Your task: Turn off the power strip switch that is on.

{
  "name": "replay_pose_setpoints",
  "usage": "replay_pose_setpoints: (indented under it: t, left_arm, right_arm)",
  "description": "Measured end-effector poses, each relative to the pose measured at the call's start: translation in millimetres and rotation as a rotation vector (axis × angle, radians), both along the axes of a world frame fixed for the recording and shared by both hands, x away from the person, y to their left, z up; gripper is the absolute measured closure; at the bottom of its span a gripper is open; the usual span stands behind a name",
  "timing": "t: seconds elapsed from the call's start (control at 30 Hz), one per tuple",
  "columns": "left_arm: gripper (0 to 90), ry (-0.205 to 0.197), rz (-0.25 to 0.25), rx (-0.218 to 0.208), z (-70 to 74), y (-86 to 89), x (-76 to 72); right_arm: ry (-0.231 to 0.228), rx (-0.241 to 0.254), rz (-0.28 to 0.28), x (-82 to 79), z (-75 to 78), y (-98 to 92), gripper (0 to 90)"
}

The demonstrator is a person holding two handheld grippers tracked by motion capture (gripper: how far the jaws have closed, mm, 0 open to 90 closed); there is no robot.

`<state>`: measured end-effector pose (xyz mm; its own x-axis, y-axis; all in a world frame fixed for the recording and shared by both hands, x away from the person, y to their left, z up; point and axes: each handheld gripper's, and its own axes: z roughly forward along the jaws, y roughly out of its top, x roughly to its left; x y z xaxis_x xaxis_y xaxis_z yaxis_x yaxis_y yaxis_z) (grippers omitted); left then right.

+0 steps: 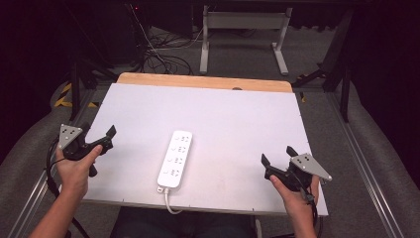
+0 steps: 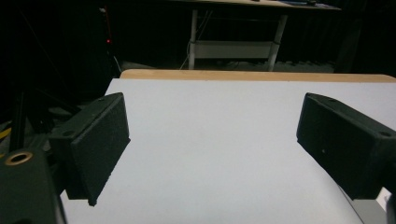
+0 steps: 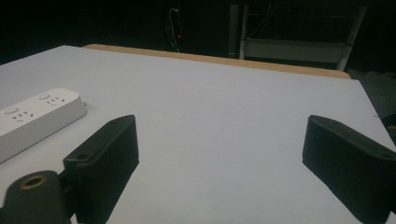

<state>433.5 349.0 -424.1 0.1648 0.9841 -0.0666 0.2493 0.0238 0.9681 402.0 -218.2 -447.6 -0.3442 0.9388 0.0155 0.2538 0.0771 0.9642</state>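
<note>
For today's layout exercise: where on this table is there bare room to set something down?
The white tabletop is bare beyond the white power strip, up to the wooden far edge, and between the strip and each gripper. Only the strip's cord crowds the near edge.

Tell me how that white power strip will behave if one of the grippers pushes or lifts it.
The power strip lies flat and long, so it should slide, not roll or tip. Its smooth plastic shell looks rigid but possibly slippery. The cord running off the table's near edge may drag or pivot it.

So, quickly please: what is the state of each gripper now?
Left gripper: open, holding nothing, left of the power strip.
Right gripper: open, holding nothing, right of it.
</note>
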Motion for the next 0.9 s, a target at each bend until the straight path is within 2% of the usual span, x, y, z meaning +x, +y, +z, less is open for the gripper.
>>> replay_pose_setpoints:
  t: [0.3,0.9]
  left_arm:
    - [10.9,0.0,0.006,-0.015,-0.3,2.2,-0.8]
    - [11.1,0.014,0.008,-0.016,-2.4,4.3,1.0]
  right_arm:
    - [-0.001,-0.001,0.002,-0.4,0.2,1.6,11.5]
    - [0.003,-0.001,0.011,2.7,-0.9,2.2,11.5]
